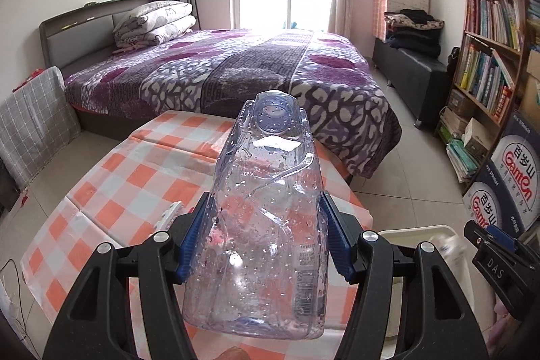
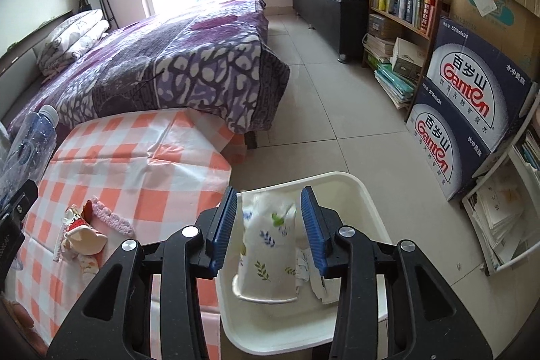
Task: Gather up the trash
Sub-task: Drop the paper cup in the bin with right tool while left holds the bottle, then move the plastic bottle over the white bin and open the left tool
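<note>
While you look through the left wrist view, your left claw (image 1: pixel 265 238) is clamped on a crushed clear plastic bottle (image 1: pixel 266 221), its blue pads pressing both sides; the bottle's open neck points away toward the bed (image 1: pixel 236 70). Below it lies the surface under an orange-checked cloth (image 1: pixel 111 177). At the lower right, the rim of a white bin (image 1: pixel 418 230) shows, with your right claw (image 1: pixel 491 245) beside it.

Through the right wrist view, your right claw (image 2: pixel 268 225) stands apart, pads clear of a paper cup (image 2: pixel 266 245) printed with leaves. That cup looks blurred and sits between the pads, over the white bin (image 2: pixel 357 191), which already holds crumpled paper (image 2: pixel 308 272). On the checked cloth (image 2: pixel 135 171) to the left lie a small toy figure (image 2: pixel 84 235) and a pink band (image 2: pixel 111 215). The bottle (image 2: pixel 30 144) shows at the left edge.
</note>
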Motion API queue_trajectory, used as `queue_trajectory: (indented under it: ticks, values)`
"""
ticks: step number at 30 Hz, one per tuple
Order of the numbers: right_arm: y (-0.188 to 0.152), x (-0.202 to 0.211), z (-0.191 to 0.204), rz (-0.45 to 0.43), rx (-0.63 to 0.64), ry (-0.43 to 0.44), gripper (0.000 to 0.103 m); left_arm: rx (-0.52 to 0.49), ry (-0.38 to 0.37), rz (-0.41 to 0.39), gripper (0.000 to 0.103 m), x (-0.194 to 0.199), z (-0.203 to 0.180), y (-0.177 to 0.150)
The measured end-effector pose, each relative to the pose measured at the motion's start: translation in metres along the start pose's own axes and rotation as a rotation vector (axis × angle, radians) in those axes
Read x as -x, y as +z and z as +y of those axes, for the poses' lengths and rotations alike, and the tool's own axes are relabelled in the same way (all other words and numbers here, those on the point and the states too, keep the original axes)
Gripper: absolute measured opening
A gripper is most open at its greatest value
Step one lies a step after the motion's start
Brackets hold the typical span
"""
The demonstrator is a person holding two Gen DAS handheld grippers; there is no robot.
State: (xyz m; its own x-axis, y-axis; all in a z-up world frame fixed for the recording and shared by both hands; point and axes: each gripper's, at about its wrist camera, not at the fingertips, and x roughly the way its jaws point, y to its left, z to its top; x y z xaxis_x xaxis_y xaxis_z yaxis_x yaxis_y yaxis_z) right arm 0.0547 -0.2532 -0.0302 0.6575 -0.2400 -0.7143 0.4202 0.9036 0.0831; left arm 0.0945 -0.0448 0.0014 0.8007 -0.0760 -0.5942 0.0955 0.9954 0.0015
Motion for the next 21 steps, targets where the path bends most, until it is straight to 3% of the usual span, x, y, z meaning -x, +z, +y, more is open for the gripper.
queue_trajectory:
  ticks: [2,5,21]
  values:
    - [0.001,-0.001,-0.012,0.007,-0.032,-0.01,0.055,-0.012,-0.028,0.007,0.061,-0.001,-0.011,-0.001]
    - [0.002,-0.001,-0.028,0.014,-0.071,-0.029,0.061,-0.031,-0.069,0.022,0.061,-0.004,-0.028,-0.002]
    - [0.007,0.005,-0.102,-0.004,-0.288,-0.096,0.079,-0.139,-0.27,0.166,0.062,-0.022,-0.114,-0.028]
